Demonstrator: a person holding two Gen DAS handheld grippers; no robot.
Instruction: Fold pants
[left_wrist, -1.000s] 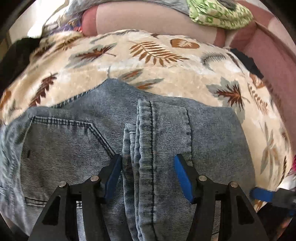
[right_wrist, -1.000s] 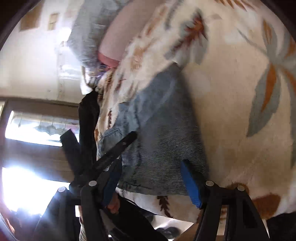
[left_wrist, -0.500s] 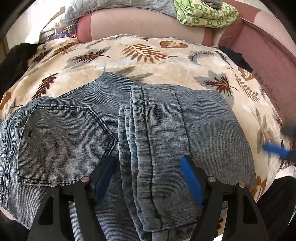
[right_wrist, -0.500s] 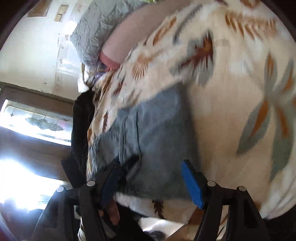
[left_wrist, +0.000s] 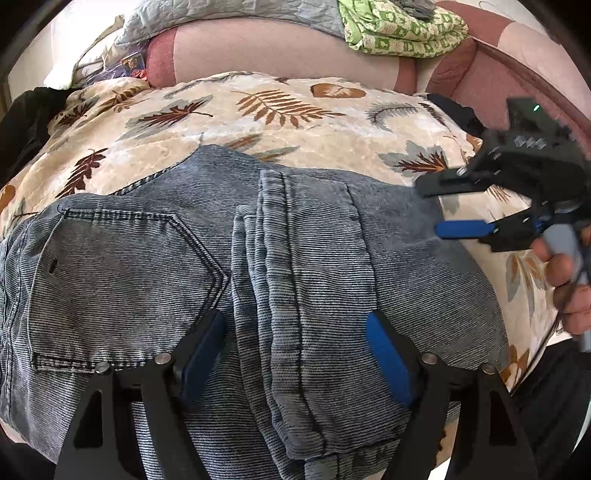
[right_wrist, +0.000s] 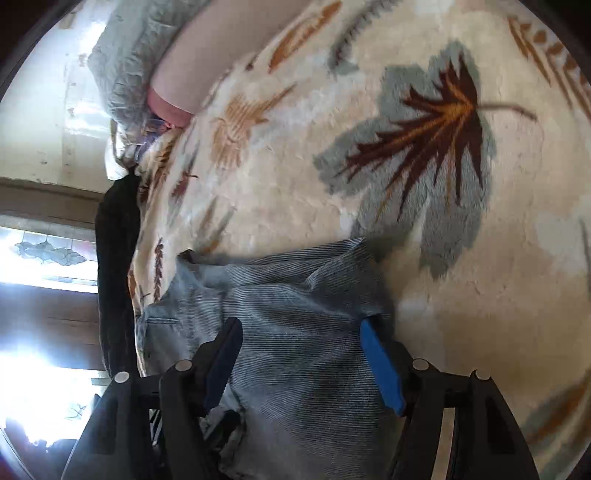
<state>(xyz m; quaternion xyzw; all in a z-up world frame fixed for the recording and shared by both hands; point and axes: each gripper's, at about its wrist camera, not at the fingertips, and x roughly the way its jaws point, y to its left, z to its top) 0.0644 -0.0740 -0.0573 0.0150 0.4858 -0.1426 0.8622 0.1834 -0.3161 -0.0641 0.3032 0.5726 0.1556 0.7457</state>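
Note:
Blue denim pants (left_wrist: 288, 280) lie folded in a wide stack on a leaf-print blanket (left_wrist: 221, 110), back pocket at the left, a thick seam edge down the middle. My left gripper (left_wrist: 295, 350) is open and empty, hovering above the near part of the stack. My right gripper (right_wrist: 301, 354) is open and empty over the stack's right end (right_wrist: 295, 295). It also shows at the right in the left wrist view (left_wrist: 439, 208), held by a hand, jaws spread at the denim's right edge.
A pink sofa back (left_wrist: 277, 51) runs behind the blanket with a green patterned cloth (left_wrist: 399, 33) and a grey quilt (left_wrist: 229, 18) on top. A black garment (left_wrist: 26, 122) lies at the left edge. A bright window (right_wrist: 40, 258) is to the left.
The left gripper has pulled back and up, showing more of the stack. The right gripper has swung in from the right to the denim's right end. Both stay open.

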